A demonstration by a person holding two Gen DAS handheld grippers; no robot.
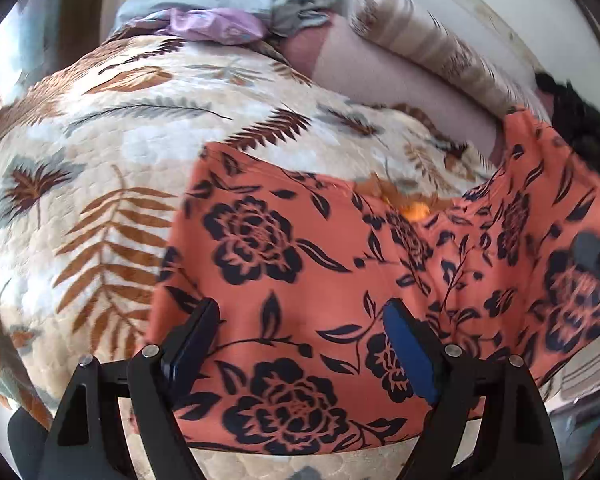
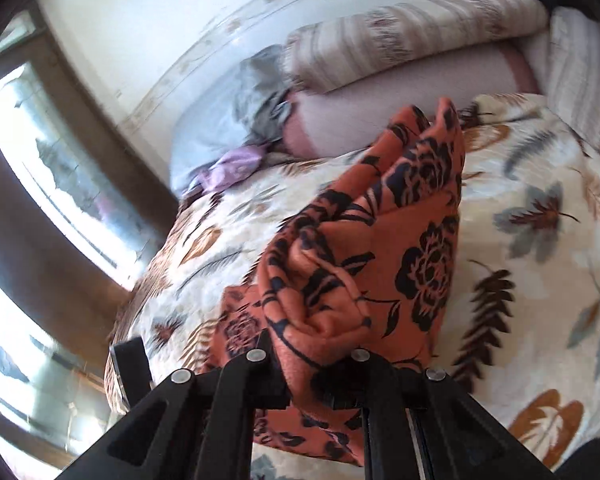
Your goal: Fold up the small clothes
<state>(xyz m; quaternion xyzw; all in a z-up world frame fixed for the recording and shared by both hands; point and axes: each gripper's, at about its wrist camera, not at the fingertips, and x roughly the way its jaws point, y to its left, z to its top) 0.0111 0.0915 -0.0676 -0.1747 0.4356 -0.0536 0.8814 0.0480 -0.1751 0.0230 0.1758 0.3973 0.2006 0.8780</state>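
While the bed (image 1: 100,168) with its leaf-print blanket fills most of both views, we take it as our landmark: pillows (image 1: 428,48) are stacked at its far end, and a loose heap of grey and lilac laundry (image 1: 228,8) lies beside them. On the blanket, toward its near edge, the garment (image 1: 292,264) lies partly spread, an orange cloth printed with dark flowers. Our right gripper (image 2: 312,376) has its jaws pinched on one bunched edge of the garment and holds that part off the blanket, so the cloth hangs in folds in front of its camera. Our left gripper (image 1: 300,344) stands wide above the flat part, nothing between its fingers, and we cannot tell whether its tips touch the cloth. We judge that we are at the first fold, with one side raised and ready to be carried across. Next, we think, the right should bring its edge over to meet the opposite one, while the left presses or grips the flat part so it does not slide on the soft blanket. Slack cloth could bunch, so the lifted edge needs tension.
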